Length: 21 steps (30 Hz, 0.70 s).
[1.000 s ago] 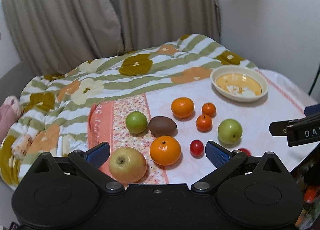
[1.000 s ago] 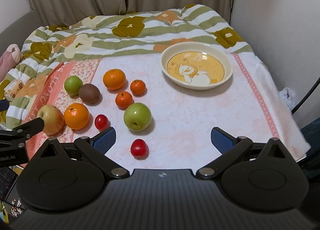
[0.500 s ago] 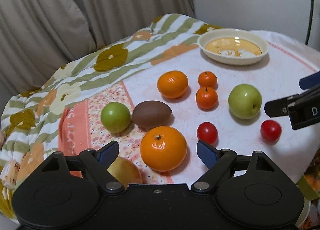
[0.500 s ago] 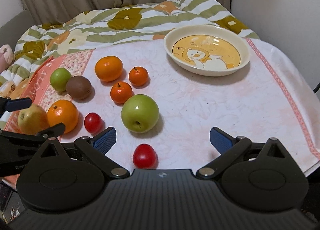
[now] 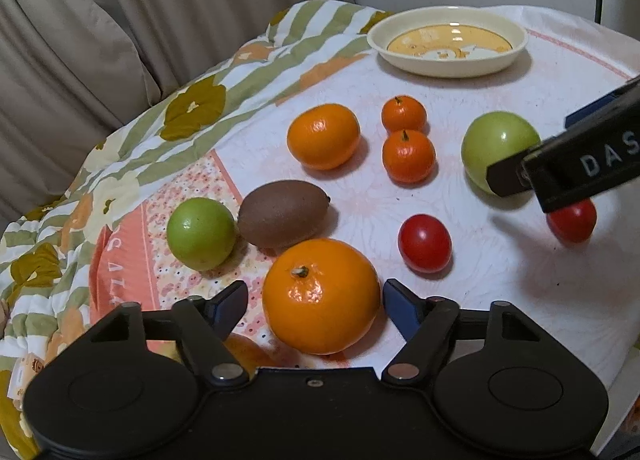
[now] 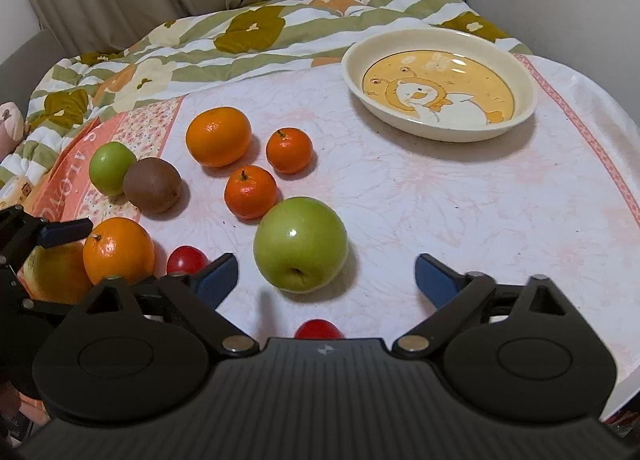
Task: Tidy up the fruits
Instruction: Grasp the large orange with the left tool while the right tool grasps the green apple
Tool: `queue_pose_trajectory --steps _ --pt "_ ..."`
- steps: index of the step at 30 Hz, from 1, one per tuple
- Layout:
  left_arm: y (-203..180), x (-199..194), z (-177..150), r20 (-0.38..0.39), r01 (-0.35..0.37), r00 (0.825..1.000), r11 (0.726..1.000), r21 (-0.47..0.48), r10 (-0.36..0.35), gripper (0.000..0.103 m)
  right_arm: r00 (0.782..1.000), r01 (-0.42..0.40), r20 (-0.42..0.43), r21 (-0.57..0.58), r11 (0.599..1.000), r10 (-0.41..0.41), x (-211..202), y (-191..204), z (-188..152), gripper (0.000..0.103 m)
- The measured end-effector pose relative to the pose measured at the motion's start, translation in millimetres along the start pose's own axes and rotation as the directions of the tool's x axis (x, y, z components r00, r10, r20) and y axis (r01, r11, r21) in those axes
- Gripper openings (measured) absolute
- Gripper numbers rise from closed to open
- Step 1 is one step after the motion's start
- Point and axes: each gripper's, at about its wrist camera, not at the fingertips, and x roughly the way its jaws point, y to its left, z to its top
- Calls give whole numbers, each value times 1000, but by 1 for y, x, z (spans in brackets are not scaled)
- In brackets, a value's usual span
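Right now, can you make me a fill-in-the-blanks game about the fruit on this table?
1. The left hand-held gripper is open around a big ____ fruit.
2. The right hand-held gripper is open, with the large ____ apple just ahead of it.
3. The bowl with the duck picture holds ____ fruit.
4. The brown kiwi touches a small ____ fruit.

Missing words: orange; green; no; green

Cream bowl (image 6: 439,84) with yellow cartoon centre; green-striped floral quilt (image 6: 248,36); orange oranges, green apples, brown kiwi (image 5: 283,213).
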Motion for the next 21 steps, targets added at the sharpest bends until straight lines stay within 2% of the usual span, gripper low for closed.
queue_pose_trajectory --steps 2,6,11,15,17,21 --pt "1 2 -1 -8 15 1000 1000 -4 -15 68 1000 -8 -9 -1 1000 8 5 2 1 103" --pt "2 1 -2 -2 21 1000 1000 -11 -21 67 1000 -15 -16 1 1000 16 12 5 3 99" --pt "6 1 -2 -3 31 999 999 -39 -32 67 999 -24 -23 4 1000 24 17 7 5 86" --pt "6 -1 -2 -2 39 999 997 -59 -39 67 1000 -20 -22 0 1000 20 20 9 7 84" --pt "6 -3 -2 0 39 999 997 -65 -39 67 999 -21 -26 -8 1000 21 21 9 8 71" --pt "6 -8 0 9 35 999 996 -81 -34 67 999 -36 -34 -25 999 35 22 11 10 70"
